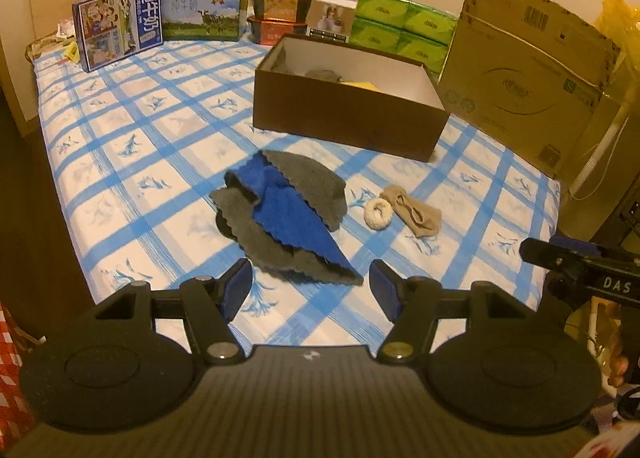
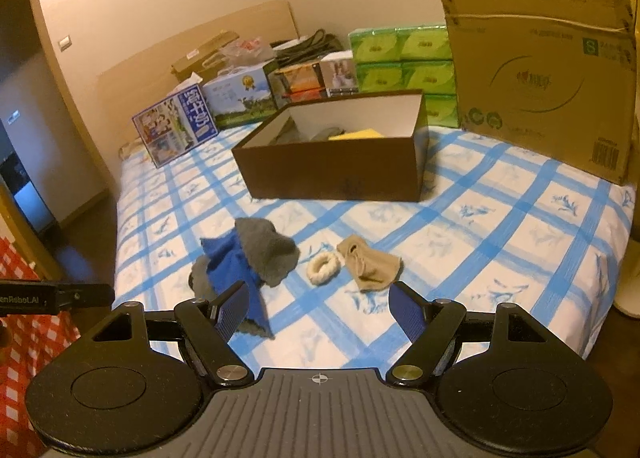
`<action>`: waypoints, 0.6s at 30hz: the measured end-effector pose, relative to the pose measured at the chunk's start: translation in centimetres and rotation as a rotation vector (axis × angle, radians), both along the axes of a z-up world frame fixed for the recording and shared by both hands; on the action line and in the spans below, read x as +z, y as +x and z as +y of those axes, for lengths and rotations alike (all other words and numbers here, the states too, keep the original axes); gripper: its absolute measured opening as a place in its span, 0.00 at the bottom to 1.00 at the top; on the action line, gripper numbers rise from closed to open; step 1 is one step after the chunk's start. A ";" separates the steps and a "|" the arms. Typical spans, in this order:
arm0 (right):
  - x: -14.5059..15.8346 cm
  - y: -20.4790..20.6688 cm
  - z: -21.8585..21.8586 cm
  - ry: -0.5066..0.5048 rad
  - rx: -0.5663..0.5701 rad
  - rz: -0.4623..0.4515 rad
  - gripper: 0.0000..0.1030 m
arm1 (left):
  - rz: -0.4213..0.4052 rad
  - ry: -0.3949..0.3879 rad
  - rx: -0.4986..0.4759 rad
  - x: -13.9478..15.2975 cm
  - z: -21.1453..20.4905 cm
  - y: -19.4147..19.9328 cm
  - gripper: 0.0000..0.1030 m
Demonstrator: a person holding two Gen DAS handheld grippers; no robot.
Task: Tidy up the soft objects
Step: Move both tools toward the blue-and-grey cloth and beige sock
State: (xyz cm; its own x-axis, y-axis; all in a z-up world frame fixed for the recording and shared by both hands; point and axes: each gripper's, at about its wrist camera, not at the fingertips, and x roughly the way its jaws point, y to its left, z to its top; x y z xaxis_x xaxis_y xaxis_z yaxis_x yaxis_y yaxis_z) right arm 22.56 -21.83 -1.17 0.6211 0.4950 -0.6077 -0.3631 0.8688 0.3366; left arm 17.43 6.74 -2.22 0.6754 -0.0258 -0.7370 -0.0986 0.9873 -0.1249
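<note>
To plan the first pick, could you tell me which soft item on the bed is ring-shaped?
The white scrunchie, lying between the grey-blue cloth and the beige sock; those two are flat fabric.

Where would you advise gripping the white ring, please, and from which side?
Probably from above, pinching one side of the ring across its band. It lies flat, so only its top offers the fingers purchase. Take the side away from the beige sock, which nearly touches it; the right gripper is open nearby.
</note>
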 end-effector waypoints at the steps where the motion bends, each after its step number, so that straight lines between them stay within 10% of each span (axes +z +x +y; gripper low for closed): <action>1: -0.2 0.0 0.1 -0.007 0.005 0.002 0.74 | 0.004 -0.002 -0.002 -0.2 0.0 0.1 0.60; 18: -4.1 3.2 1.7 -0.083 0.027 0.081 0.74 | 0.070 -0.023 -0.030 -4.6 -0.3 4.9 0.60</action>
State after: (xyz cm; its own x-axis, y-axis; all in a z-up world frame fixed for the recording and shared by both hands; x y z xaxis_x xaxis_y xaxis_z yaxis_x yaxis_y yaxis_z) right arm 25.77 -20.13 -5.26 0.5553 0.4573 -0.6946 -0.3616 0.8849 0.2935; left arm 22.30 6.42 -6.85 0.6209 -0.0627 -0.7814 -0.0778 0.9869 -0.1410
